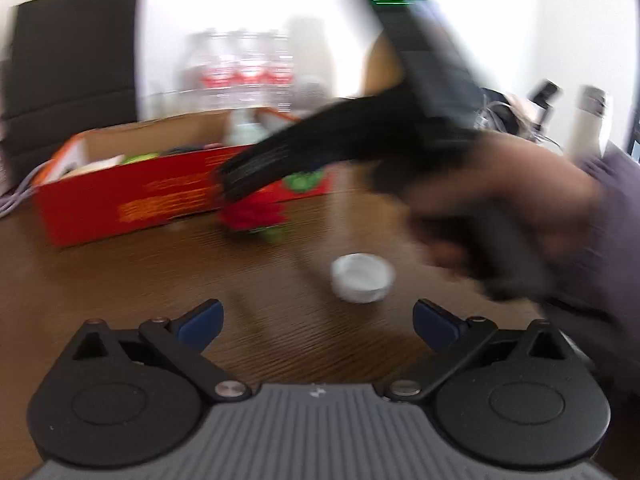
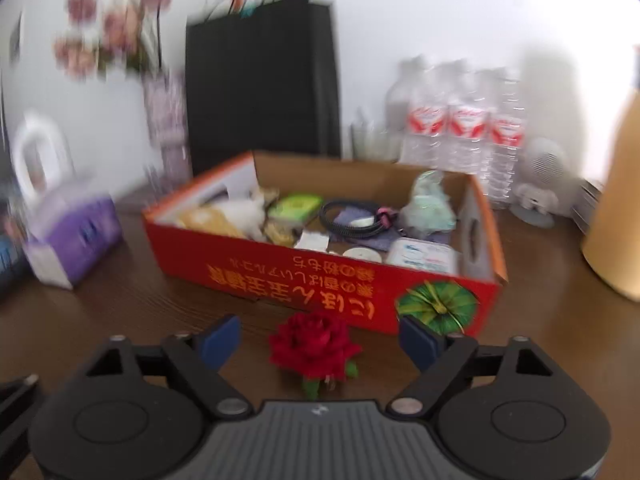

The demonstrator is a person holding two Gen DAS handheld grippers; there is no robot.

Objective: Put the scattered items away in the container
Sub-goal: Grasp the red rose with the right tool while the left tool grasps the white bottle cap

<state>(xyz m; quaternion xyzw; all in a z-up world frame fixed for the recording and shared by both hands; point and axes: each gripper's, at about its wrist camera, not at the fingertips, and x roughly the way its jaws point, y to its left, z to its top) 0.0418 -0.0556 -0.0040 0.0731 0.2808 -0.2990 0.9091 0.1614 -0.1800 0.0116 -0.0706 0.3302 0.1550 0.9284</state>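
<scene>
Two open grippers over a wooden table, nothing held.

The right gripper (image 2: pixel 320 344) is seen with jaws spread wide around a red rose (image 2: pixel 314 346), pads apart from it; the rose lies on the table (image 2: pixel 120 312) just before the red box (image 2: pixel 320 280), which is filled with items. The left gripper (image 1: pixel 318 326) is likewise spread, empty, near a white cap (image 1: pixel 362 282).
</scene>
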